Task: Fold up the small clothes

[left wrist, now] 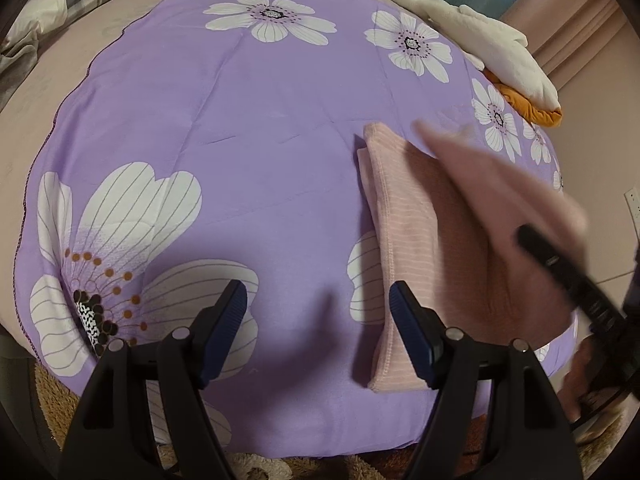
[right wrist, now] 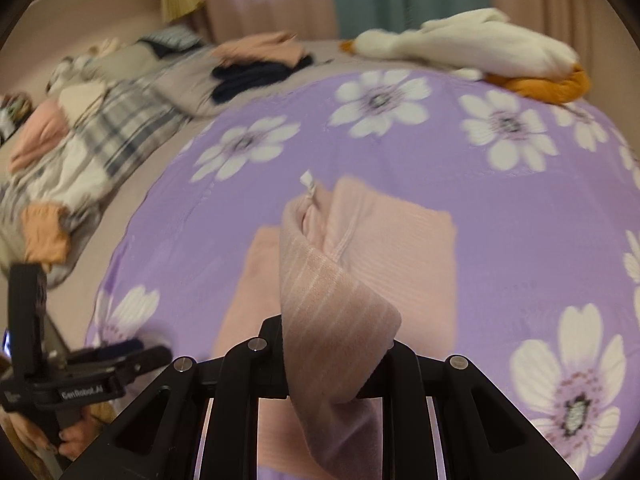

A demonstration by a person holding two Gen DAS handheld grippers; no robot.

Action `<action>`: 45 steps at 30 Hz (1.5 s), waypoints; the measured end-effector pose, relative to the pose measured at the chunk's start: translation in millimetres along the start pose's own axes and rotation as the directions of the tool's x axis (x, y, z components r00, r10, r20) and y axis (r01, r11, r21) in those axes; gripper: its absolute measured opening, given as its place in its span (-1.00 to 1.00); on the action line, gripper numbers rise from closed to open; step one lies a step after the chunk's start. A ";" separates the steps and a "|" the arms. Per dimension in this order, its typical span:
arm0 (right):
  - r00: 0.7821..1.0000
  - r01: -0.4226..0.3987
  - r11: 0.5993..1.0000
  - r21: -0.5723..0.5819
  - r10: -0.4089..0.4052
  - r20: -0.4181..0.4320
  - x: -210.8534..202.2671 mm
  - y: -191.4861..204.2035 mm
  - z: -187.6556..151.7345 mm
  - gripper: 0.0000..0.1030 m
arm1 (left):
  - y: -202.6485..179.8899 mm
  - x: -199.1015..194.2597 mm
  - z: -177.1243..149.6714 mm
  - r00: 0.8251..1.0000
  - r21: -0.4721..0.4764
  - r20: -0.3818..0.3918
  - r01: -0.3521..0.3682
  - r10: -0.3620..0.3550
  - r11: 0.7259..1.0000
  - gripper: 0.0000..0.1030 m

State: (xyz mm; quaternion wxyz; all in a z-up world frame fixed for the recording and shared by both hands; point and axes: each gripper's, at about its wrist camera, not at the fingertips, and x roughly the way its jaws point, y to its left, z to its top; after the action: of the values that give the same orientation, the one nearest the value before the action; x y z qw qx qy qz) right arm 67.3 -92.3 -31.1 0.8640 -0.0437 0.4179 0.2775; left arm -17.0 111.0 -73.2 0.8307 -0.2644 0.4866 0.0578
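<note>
The right gripper (right wrist: 340,344), clamped on a lifted flap of the pink striped knit garment (left wrist: 416,240) lying lengthwise on the purple flowered quilt (left wrist: 240,140), is nearer than the empty, spread left gripper (left wrist: 320,336) beside its near edge

Garment (left wrist: 404,248) on quilt (left wrist: 240,128), plush goose (left wrist: 480,40) behind it, clothes pile (right wrist: 260,60) beyond quilt

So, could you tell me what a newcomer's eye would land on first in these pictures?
Probably the purple flowered quilt filling both views, with the pink striped garment lying on its right part. Next, the right gripper, shut on a lifted flap of that garment, while the left gripper hangs open over bare quilt. A white plush goose lies along the far edge.
</note>
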 end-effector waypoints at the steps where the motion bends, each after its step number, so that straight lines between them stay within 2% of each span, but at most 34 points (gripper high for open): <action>1: 1.000 -0.008 1.000 -0.013 0.008 -0.026 8.0 5.6 -3.8 -0.59 | 1.1 0.4 0.3 1.000 -0.001 -0.002 0.000 0.000 1.000 0.44; 6: 0.992 -0.012 0.999 -0.042 0.007 -0.126 37.7 20.5 -22.0 -0.59 | 2.6 2.2 -0.9 1.000 -0.002 -0.015 0.003 -0.003 1.000 0.46; 10: 0.986 -0.033 0.999 -0.043 0.025 -0.164 44.8 18.9 -30.3 -0.47 | 1.4 3.3 0.8 1.000 -0.002 -0.019 0.019 -0.019 1.000 0.47; 11: 0.985 -0.055 0.998 -0.041 0.048 -0.167 42.9 17.6 -31.0 -0.40 | 0.2 3.8 2.5 0.999 0.000 -0.020 0.024 -0.024 1.000 0.47; 13: 0.979 -0.119 0.993 -0.012 0.116 -0.169 35.9 14.3 -31.0 -0.03 | -2.8 2.5 6.3 0.999 0.005 -0.020 0.043 -0.043 0.999 0.47; 15: 0.970 -0.166 0.986 0.013 0.166 -0.176 29.0 12.7 -32.1 0.15 | -6.7 0.1 11.4 0.997 0.011 -0.017 0.073 -0.073 0.997 0.47; 18: 0.966 -0.204 0.979 0.026 0.205 -0.160 10.7 7.3 -34.4 0.22 | -15.7 -4.0 21.1 0.987 0.020 -0.015 0.161 -0.160 0.987 0.52; 21: 0.966 -0.230 0.972 0.050 0.234 -0.110 -11.8 -3.2 -36.3 0.42 | -27.8 -2.3 30.8 0.967 0.039 -0.034 0.255 -0.253 0.966 0.55; 23: 0.965 -0.245 0.966 0.078 0.251 -0.077 -24.7 -13.3 -37.3 0.43 | -38.0 5.1 37.9 0.950 0.052 -0.057 0.309 -0.307 0.949 0.56; 27: 0.985 -0.164 0.976 0.145 0.169 -0.024 -39.2 -38.5 -41.4 0.44 | -59.3 31.1 51.2 0.932 0.062 -0.133 0.348 -0.338 0.935 0.55; 29: 0.989 -0.138 0.973 0.185 0.145 -0.022 -38.5 -49.9 -40.9 0.44 | -69.6 42.5 53.5 0.928 0.074 -0.168 0.349 -0.333 0.934 0.53; 31: 0.991 -0.122 0.967 0.223 0.130 -0.023 -37.3 -59.8 -43.8 0.44 | -80.0 52.4 53.6 0.934 0.099 -0.192 0.323 -0.300 0.941 0.50; 33: 0.993 -0.104 0.962 0.253 0.115 -0.027 -36.2 -67.2 -48.1 0.44 | -84.5 57.1 52.6 0.931 0.103 -0.205 0.326 -0.301 0.940 0.29; 36: 0.993 -0.096 0.956 0.276 0.110 -0.034 -36.2 -74.9 -53.1 0.44 | -91.2 62.8 50.0 0.927 0.117 -0.226 0.331 -0.299 0.936 0.27; 38: 0.993 -0.095 0.954 0.286 0.111 -0.040 -35.8 -78.1 -54.8 0.44 | -96.8 72.9 49.9 0.937 0.148 -0.252 0.285 -0.242 0.947 0.27; 40: 0.994 -0.088 0.953 0.290 0.104 -0.042 -35.4 -78.4 -55.3 0.44 | -95.9 75.9 48.9 0.948 0.158 -0.249 0.240 -0.196 0.958 0.21; 43: 0.995 -0.081 0.957 0.280 0.095 -0.037 -38.7 -78.9 -56.9 0.44 | -90.9 66.3 51.9 0.952 0.143 -0.222 0.245 -0.211 0.959 0.24; 45: 0.995 -0.086 0.956 0.279 0.099 -0.034 -40.9 -80.2 -59.1 0.44 | -86.8 58.1 57.2 0.960 0.144 -0.185 0.237 -0.209 0.961 0.26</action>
State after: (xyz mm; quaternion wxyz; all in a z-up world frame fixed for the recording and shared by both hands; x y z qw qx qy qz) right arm 47.2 -196.2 -51.4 0.8375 0.0909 0.4746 0.2550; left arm 88.3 55.8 -66.6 0.8068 -0.2521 0.5251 -0.0991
